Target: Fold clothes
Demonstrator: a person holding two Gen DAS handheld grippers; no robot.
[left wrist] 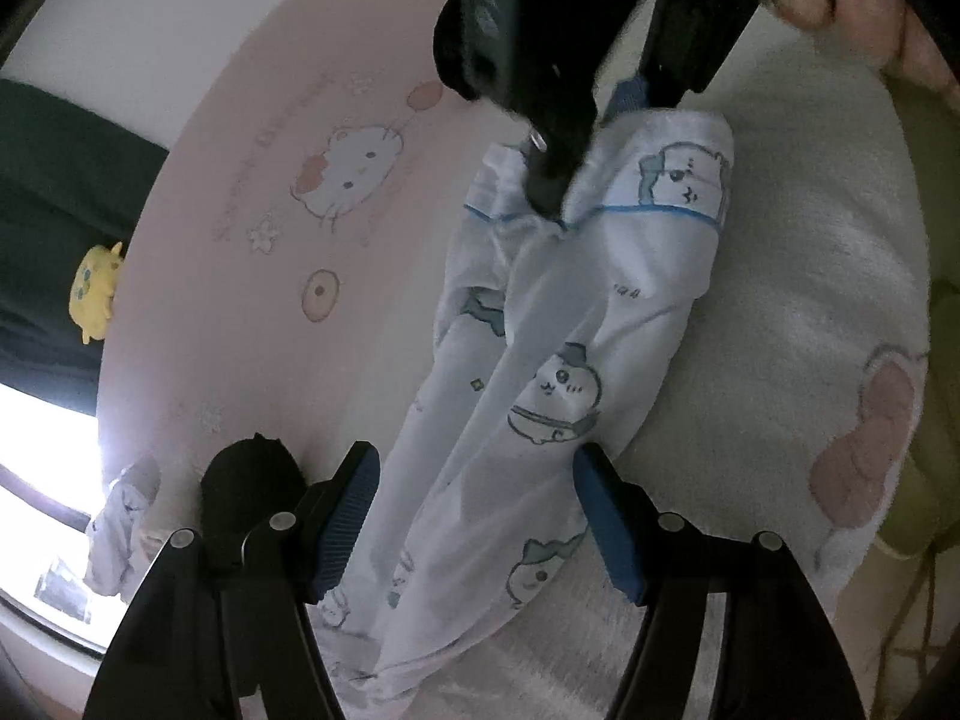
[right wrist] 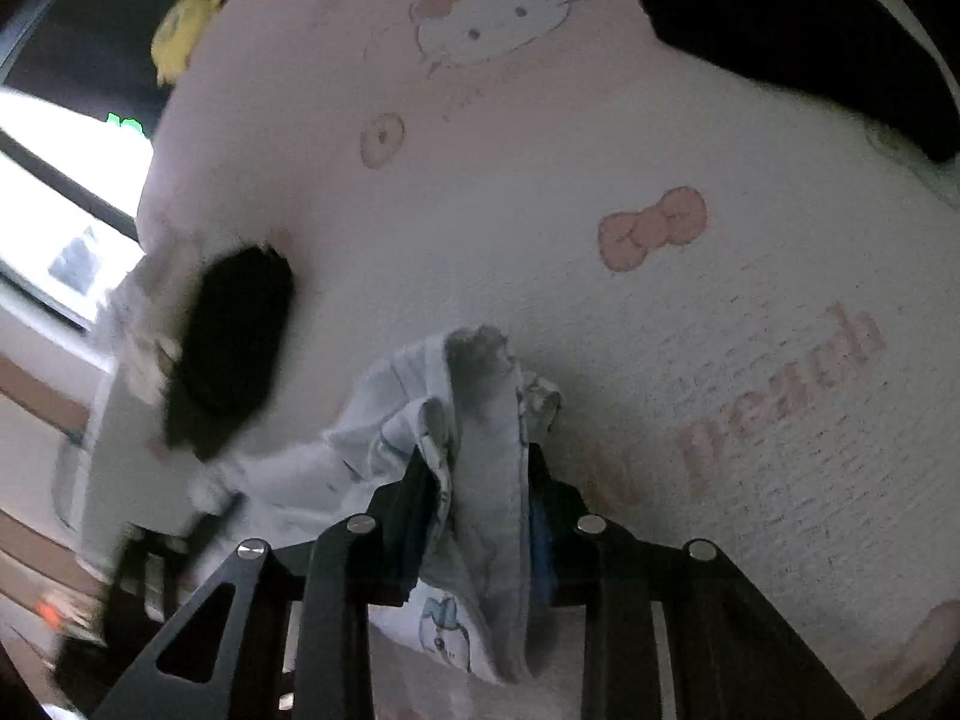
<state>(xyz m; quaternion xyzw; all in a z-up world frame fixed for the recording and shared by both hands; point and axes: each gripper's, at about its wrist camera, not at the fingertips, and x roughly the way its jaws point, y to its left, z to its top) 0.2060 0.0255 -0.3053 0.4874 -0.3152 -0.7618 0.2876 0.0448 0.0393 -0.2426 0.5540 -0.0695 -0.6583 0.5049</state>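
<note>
Fold barely begun: the right gripper pinches one end of the white cartoon-print cotton garment at twelve o'clock, apparently lifted off the pink cat-print blanket, while the left gripper gapes open astride it.

pink cartoon bedspread | bright window at left | dark wall behind

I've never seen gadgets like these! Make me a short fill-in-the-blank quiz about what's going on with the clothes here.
1. The right tongs are clamped on the white cartoon-print ____.
2. The left tongs are ____, with the garment lying between their blue pads.
3. The bedspread is printed with a white ____ face wearing a bow.
4. The plush toy at the bed's edge is ____.

Missing words: garment; open; cat; yellow
</note>
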